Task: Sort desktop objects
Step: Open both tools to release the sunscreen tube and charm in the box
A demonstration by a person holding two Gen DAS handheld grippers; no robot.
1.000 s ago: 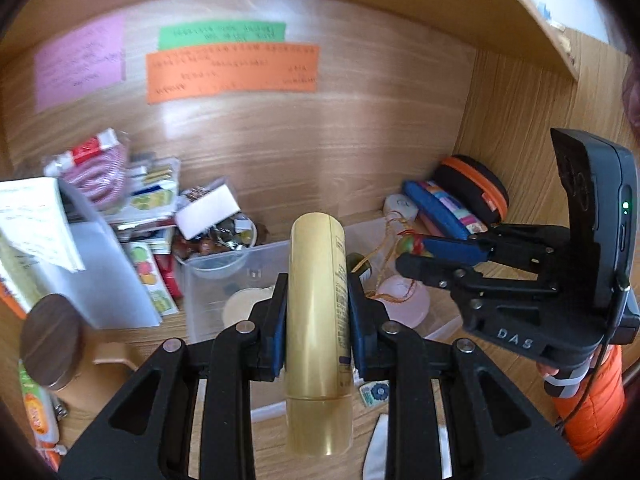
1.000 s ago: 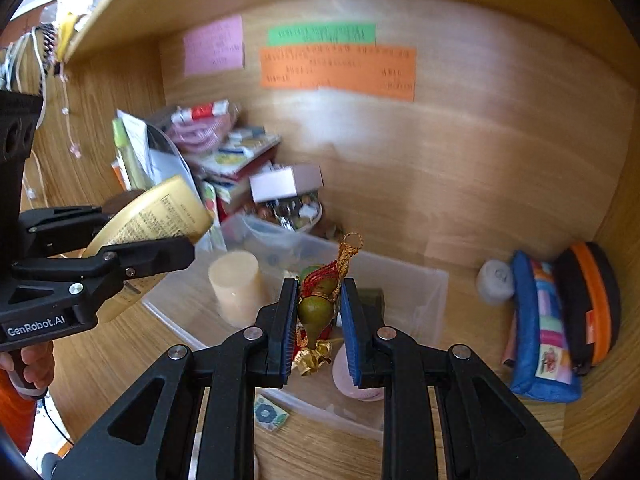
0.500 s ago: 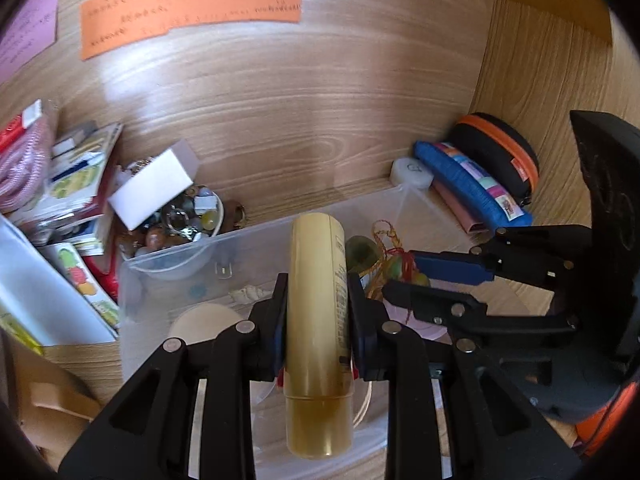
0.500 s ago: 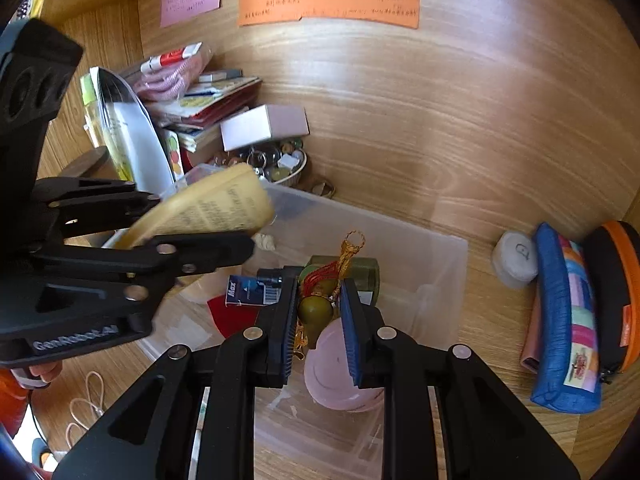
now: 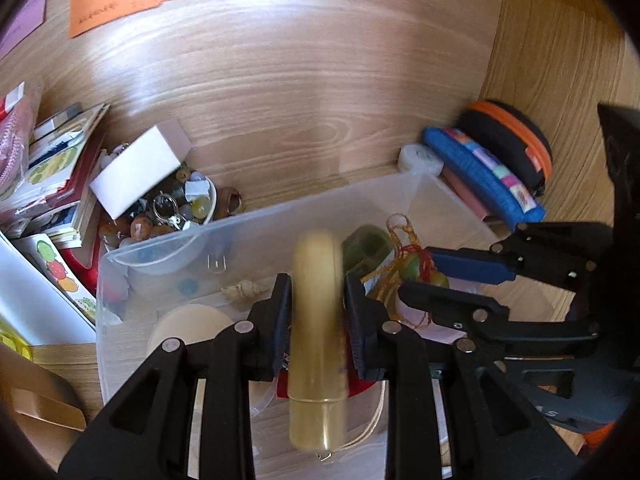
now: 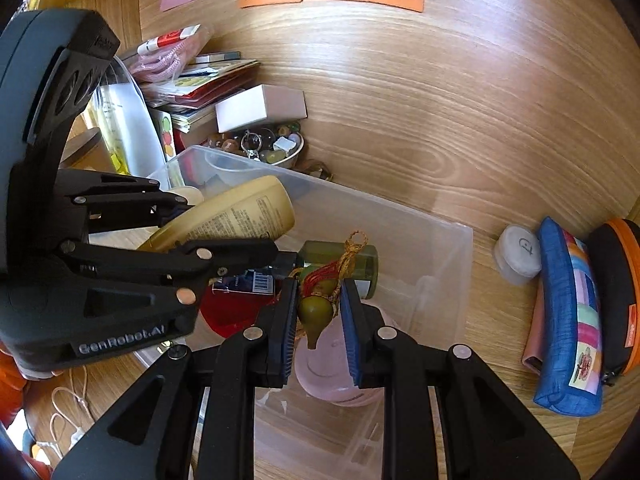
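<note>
My left gripper (image 5: 318, 294) is shut on a gold lotion tube (image 5: 317, 344) and holds it over the clear plastic bin (image 5: 256, 220). The tube also shows in the right wrist view (image 6: 236, 216), above the bin's left half. My right gripper (image 6: 318, 304) is shut on a green gourd charm (image 6: 316, 312) with red and gold cord, held just above the bin (image 6: 456, 264). In the bin lie a cream round lid (image 5: 188, 324), a pink round case (image 6: 336, 376), a red piece (image 6: 236, 312) and a green bottle (image 6: 340, 258).
A bowl of beads and trinkets (image 5: 168, 216) with a white box (image 5: 138, 170) on it stands behind the bin. Books and packets (image 5: 52, 176) pile at the left. At the right lie a white round case (image 6: 518, 254), a blue pouch (image 6: 570, 320) and a black-orange case (image 6: 618, 292).
Both grippers have moved forward and down over the bin, each still holding its object. The bin now fills more of both views.
</note>
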